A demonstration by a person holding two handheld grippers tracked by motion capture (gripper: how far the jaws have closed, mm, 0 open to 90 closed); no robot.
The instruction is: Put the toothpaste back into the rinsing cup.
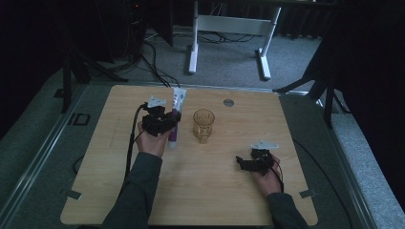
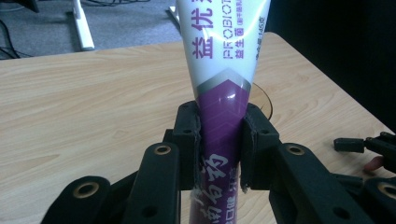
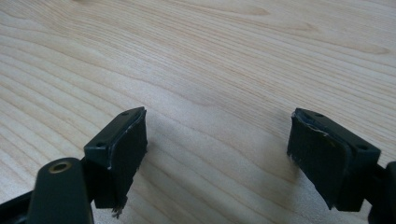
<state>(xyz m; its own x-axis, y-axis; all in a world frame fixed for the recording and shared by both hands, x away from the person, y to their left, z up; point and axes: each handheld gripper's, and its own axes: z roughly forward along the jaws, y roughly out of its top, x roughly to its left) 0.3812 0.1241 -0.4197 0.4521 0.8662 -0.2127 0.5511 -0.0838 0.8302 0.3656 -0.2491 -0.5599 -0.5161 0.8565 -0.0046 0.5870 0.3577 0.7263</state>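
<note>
While the left gripper (image 1: 165, 120) clamps a toothpaste tube (image 1: 176, 114), the right gripper (image 1: 244, 162) rests with jaws spread.

Where the left hand (image 1: 152, 142) reaches over the left half of the wooden table (image 1: 100, 191), its two black pads (image 2: 189, 135) press on the purple lower part of the tube (image 2: 224, 84), whose white upper end points toward the far table edge; just right of the tube stands an amber glass (image 1: 203, 125), apart from it; farther right, near the person's edge, the right hand (image 1: 267, 179) holds its gripper (image 3: 217, 149) above bare wood, nothing between its pads.
</note>
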